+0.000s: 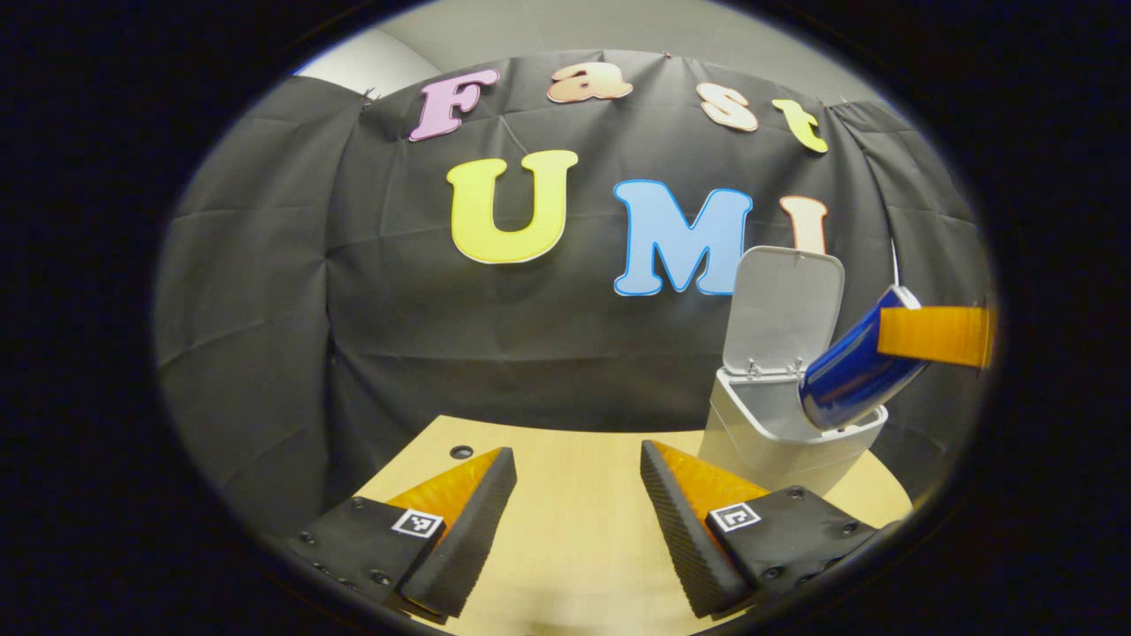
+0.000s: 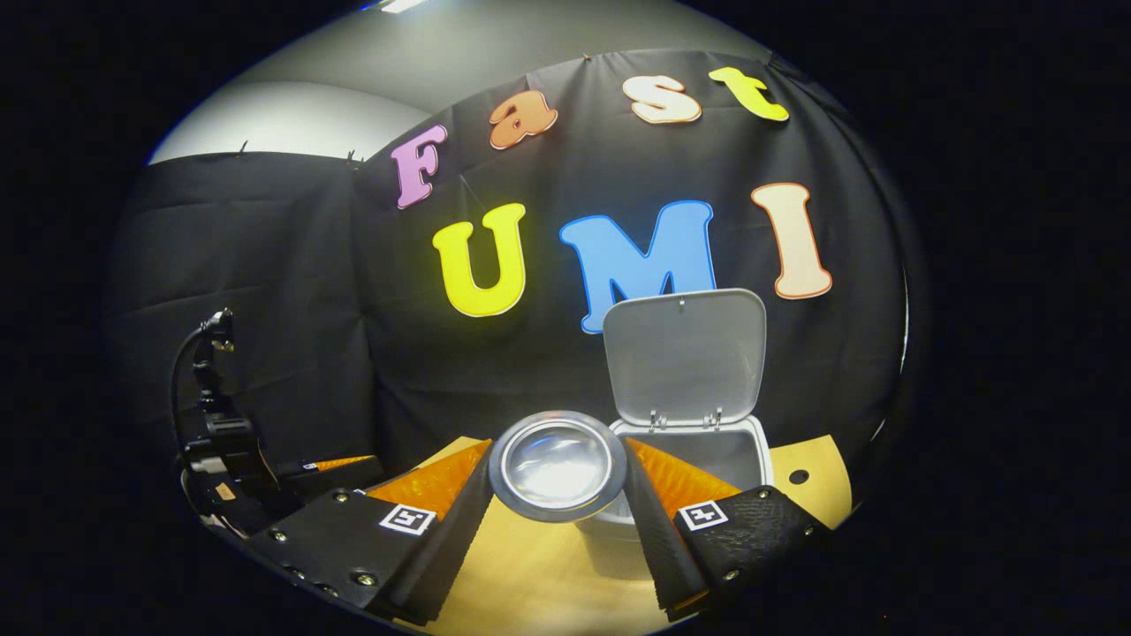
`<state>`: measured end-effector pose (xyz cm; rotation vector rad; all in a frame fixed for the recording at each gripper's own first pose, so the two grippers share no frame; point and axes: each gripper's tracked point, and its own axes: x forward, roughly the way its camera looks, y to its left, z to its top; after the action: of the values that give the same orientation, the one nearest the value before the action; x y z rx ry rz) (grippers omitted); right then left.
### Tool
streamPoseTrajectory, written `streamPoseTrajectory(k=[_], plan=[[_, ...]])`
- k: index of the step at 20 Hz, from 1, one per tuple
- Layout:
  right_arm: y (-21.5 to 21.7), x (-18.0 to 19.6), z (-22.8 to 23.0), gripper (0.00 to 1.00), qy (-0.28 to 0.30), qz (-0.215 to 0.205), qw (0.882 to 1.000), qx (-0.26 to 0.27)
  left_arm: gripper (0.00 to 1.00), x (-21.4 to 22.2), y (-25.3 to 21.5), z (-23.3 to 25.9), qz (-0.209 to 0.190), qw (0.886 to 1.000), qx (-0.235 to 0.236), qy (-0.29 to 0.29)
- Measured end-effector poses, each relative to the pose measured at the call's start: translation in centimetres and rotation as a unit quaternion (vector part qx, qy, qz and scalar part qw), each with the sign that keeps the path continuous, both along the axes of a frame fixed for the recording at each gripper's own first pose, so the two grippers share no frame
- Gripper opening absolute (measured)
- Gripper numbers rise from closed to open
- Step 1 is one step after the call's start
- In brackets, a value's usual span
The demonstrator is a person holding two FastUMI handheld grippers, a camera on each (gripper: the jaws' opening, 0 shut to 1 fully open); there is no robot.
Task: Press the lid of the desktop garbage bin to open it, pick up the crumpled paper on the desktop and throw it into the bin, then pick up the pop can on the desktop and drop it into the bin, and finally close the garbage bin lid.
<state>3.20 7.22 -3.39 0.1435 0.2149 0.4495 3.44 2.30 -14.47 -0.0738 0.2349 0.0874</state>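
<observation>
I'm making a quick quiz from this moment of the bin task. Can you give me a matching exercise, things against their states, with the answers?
Things:
1. bin lid
2. pop can
3. left gripper
4. wooden tabletop

States:
A. open, holding nothing, above the table
B. raised upright behind the bin's opening
C. tilted, lower end at the bin's mouth
D. carries the bin

Pairs: 1-B, 2-C, 3-A, 4-D

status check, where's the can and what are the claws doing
Right claw shut on pop can, tilted over open bin. Left claw open, idle. Nothing blocking.
</observation>
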Motion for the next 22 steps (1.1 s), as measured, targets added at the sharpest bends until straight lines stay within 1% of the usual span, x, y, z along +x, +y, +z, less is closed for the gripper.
streamPoseTrajectory(k=[3, 4, 7, 10, 15, 16, 17, 20, 21, 22], plan=[[-1.4, 1.4, 0.6, 0.85, -0.014, -0.018, 1.000, -0.012, 0.94, -0.1, 0.2, -0.1, 0.002, 1.000, -0.001, 0.000], [-2.0, 1.8, 0.7, 0.85, -0.016, -0.025, 0.999, -0.016, 1.00, -0.2, 0.1, -0.1, 0.003, 1.000, -0.001, 0.000], [-3.4, 3.0, 0.0, 0.85, -0.014, -0.044, 0.999, -0.024, 1.00, 0.0, 0.3, 0.0, 0.006, 1.000, 0.000, 0.000], [-5.1, 4.2, -1.0, 0.85, -0.014, -0.061, 0.997, -0.044, 1.00, -0.1, 0.6, -0.2, 0.008, 1.000, 0.001, 0.002], [-6.7, 6.2, -3.3, 0.85, 0.003, -0.082, 0.995, -0.065, 1.00, 0.0, 0.9, -0.1, 0.011, 1.000, 0.003, 0.003], [-7.0, 6.6, -3.7, 0.93, 0.006, -0.086, 0.994, -0.069, 1.00, -0.1, 1.2, -0.2, 0.012, 1.000, 0.003, 0.003], [-7.1, 7.0, -4.0, 0.85, 0.008, -0.088, 0.993, -0.072, 1.00, -0.3, 1.5, -0.4, 0.014, 1.000, 0.003, 0.004], [-7.5, 7.8, -5.2, 0.85, 0.013, -0.095, 0.991, -0.089, 1.00, -0.3, 2.2, -0.7, 0.019, 1.000, 0.001, 0.008], [-7.7, 8.0, -5.8, 0.93, 0.017, -0.097, 0.991, -0.094, 1.00, -0.4, 2.3, -0.7, 0.020, 1.000, 0.001, 0.009], [-7.9, 8.1, -5.9, 0.85, 0.014, -0.099, 0.991, -0.094, 1.00, -0.4, 2.5, -0.7, 0.021, 1.000, 0.001, 0.009]])
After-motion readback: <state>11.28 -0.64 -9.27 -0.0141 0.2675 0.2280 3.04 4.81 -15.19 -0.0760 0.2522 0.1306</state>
